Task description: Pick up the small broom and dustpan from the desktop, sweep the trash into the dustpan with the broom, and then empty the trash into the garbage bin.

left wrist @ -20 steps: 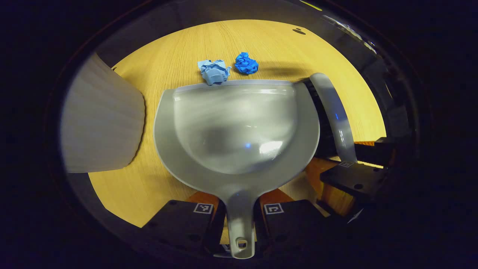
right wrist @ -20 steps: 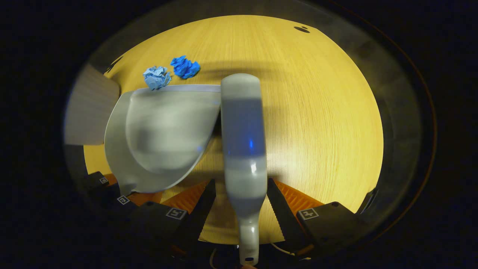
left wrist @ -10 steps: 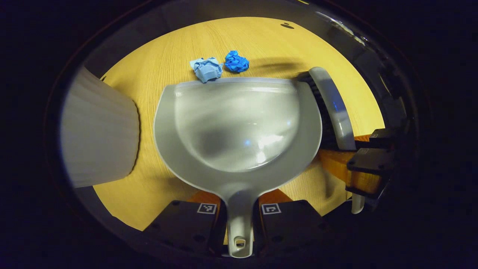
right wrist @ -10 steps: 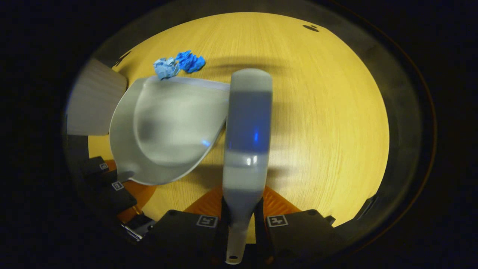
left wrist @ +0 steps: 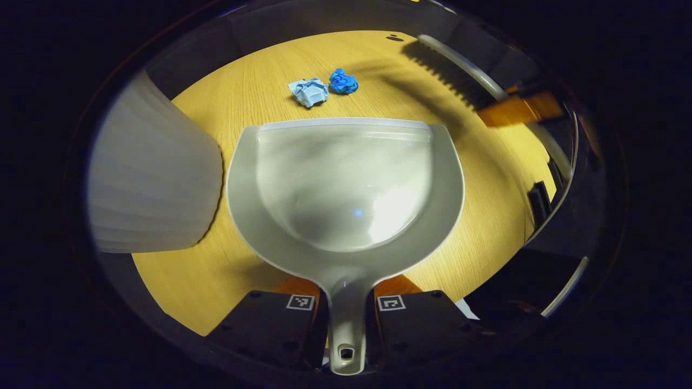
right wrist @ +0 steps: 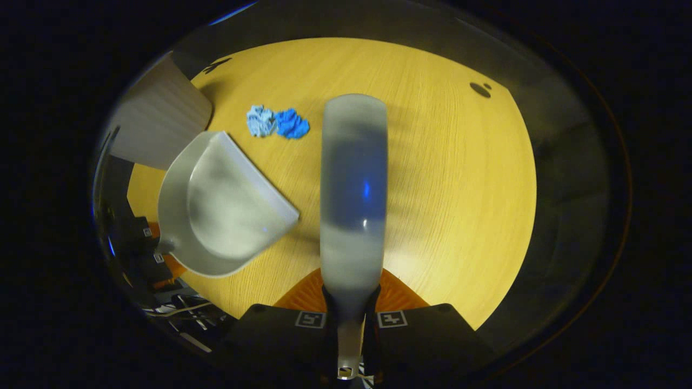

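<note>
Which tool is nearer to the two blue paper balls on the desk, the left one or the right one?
Probably the left. The left tool holds the dustpan, whose front edge lies just short of the paper balls. The right tool holds the broom beside them, apparently farther back.

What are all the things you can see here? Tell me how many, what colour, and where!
Dustpan: one, grey, over the desktop with its mouth facing the paper, handle held in the left tool.
Broom: one, grey with dark bristles, raised to the right of the dustpan, handle held in the right tool.
Crumpled paper, light blue: one, on the desktop just beyond the dustpan's lip.
Crumpled paper, dark blue: one, right beside the light one.
Garbage bin: one, pale ribbed side, left of the dustpan.
Desktop: one, yellow wood.
Left tool: one, shut on the dustpan handle.
Right tool: one, shut on the broom handle.
</note>
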`<state>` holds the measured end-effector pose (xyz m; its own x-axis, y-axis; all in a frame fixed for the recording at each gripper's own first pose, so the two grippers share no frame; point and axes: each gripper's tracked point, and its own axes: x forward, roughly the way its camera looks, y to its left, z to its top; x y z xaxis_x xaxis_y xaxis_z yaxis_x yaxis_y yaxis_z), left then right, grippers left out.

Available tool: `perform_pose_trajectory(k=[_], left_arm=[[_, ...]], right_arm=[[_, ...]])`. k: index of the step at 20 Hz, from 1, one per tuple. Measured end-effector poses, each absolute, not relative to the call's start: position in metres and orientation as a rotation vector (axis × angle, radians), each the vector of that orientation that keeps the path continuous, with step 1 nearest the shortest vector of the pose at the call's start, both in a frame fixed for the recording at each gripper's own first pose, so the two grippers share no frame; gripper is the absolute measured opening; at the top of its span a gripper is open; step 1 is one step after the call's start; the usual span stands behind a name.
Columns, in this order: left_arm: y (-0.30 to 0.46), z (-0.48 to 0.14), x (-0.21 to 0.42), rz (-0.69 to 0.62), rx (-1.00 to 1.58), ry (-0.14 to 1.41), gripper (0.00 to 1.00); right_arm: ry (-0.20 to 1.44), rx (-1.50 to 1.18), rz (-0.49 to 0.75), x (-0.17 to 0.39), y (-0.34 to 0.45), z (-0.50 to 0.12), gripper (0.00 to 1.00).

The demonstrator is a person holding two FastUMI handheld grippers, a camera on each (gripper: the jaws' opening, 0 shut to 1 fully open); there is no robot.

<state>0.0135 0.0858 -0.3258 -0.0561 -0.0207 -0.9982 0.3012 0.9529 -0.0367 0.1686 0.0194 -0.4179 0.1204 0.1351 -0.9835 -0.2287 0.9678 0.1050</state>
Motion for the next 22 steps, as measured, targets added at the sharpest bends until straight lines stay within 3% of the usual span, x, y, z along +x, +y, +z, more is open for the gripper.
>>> perform_pose_trajectory(k=[5,8,11,15,17,18,22], left_arm=[[0.097,-0.324,0.009,-0.240,0.301,1.602,0.26],[0.102,-0.331,0.001,-0.208,0.291,1.640,0.26],[0.095,-0.327,-0.008,-0.159,0.188,1.680,0.26],[0.095,-0.325,-0.010,-0.149,0.189,1.702,0.26],[0.094,-0.328,-0.009,-0.129,0.186,1.680,0.25],[0.093,-0.329,-0.008,-0.118,0.196,1.679,0.26],[0.103,-0.327,-0.006,-0.132,0.261,1.672,0.26]], right_arm=[[1.284,-0.461,0.335,0.284,0.008,-0.420,0.19],[1.316,-0.534,0.424,0.300,0.038,-0.445,0.19],[1.270,-0.817,0.459,0.333,0.046,-0.464,0.19],[1.376,-0.943,0.614,0.310,0.058,-0.488,0.19],[1.237,-1.154,0.719,0.308,0.063,-0.492,0.19],[1.243,-1.175,0.779,0.296,0.066,-0.490,0.19],[1.399,-1.023,1.045,0.220,0.087,-0.476,0.19]])
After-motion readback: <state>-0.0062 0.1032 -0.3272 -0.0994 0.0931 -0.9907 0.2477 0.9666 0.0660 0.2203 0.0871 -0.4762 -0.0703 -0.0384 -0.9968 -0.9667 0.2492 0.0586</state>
